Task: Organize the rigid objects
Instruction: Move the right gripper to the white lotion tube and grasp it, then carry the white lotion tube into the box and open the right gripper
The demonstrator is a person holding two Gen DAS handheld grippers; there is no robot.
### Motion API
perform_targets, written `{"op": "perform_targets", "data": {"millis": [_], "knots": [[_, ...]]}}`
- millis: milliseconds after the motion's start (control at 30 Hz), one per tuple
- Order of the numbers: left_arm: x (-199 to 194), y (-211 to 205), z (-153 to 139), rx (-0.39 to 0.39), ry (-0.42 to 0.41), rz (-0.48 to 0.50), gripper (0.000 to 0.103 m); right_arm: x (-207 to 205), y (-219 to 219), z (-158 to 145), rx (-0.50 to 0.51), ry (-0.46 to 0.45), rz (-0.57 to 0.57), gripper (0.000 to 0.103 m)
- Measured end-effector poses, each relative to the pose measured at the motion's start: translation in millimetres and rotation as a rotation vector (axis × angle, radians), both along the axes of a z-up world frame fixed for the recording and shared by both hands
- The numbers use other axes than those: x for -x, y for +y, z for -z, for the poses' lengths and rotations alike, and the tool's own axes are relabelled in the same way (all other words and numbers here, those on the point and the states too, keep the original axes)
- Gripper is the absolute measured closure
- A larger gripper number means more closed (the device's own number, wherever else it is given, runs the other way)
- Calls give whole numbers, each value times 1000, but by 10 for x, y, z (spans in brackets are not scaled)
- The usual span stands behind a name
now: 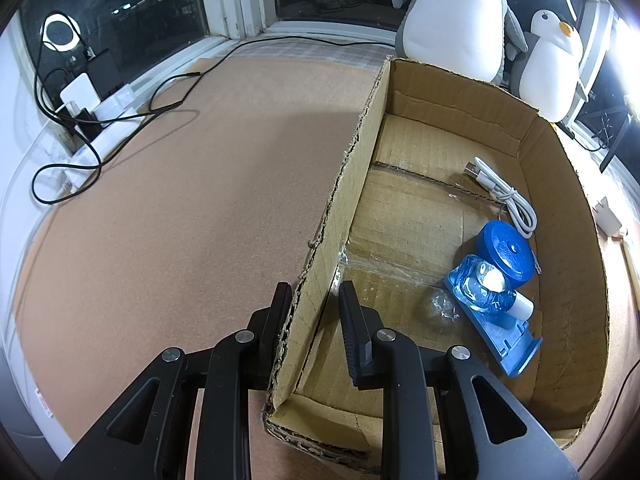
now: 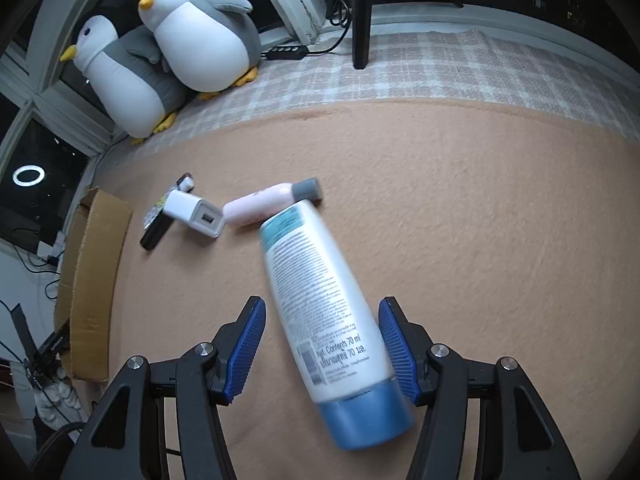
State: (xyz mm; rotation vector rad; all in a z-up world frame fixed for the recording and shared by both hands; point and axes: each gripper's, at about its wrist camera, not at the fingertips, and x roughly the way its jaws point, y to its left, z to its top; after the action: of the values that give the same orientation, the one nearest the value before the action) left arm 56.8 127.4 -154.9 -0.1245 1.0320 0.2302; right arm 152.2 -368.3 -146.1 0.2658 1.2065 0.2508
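Note:
In the left wrist view my left gripper (image 1: 316, 296) straddles the left wall of a cardboard box (image 1: 352, 184); one finger is outside, one inside, with a gap beside the wall. Inside the box lie a blue round-lidded item (image 1: 505, 249), a blue packaged item (image 1: 490, 300) and a white USB cable (image 1: 504, 192). In the right wrist view my right gripper (image 2: 322, 312) is open around a white bottle with a blue cap (image 2: 324, 300) lying on the tan mat. Beyond it lie a pink tube (image 2: 264, 202), a white charger (image 2: 194, 214) and a black item (image 2: 154, 232).
Two plush penguins (image 2: 200, 36) sit by the window. Black cables (image 1: 120, 120) and a power strip (image 1: 108, 116) lie at the mat's left edge. The box's outer wall (image 2: 92, 280) shows at the left of the right wrist view. A dark chair leg (image 2: 362, 12) stands at the back.

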Motion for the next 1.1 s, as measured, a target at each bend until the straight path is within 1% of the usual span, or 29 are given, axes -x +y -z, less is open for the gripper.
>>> {"op": "perform_targets", "data": {"millis": [133, 200, 400, 500, 667, 867, 933, 967, 1000, 1100], "knots": [[6, 2, -3, -2, 0, 1, 80, 117, 200, -21, 121, -71, -27, 48], [8, 6, -4, -2, 0, 1, 80, 162, 269, -22, 166, -111, -15, 48], [5, 1, -4, -3, 0, 1, 80, 307, 371, 28, 249, -182, 22, 48], [2, -4, -6, -6, 1, 1, 80, 346, 367, 69, 281, -196, 40, 48], [2, -5, -7, -6, 1, 1, 80, 372, 323, 126, 275, -207, 77, 48], [1, -5, -7, -6, 1, 1, 80, 331, 346, 127, 282, -213, 76, 48], [2, -5, -8, -6, 1, 1, 80, 337, 358, 122, 276, -217, 70, 51], [2, -6, -7, -6, 1, 1, 80, 340, 369, 121, 278, -216, 65, 56], [1, -2, -9, -7, 0, 1, 80, 339, 379, 124, 283, -214, 59, 57], [2, -6, -7, -6, 1, 2, 80, 358, 405, 114, 285, -211, 44, 59]]}}
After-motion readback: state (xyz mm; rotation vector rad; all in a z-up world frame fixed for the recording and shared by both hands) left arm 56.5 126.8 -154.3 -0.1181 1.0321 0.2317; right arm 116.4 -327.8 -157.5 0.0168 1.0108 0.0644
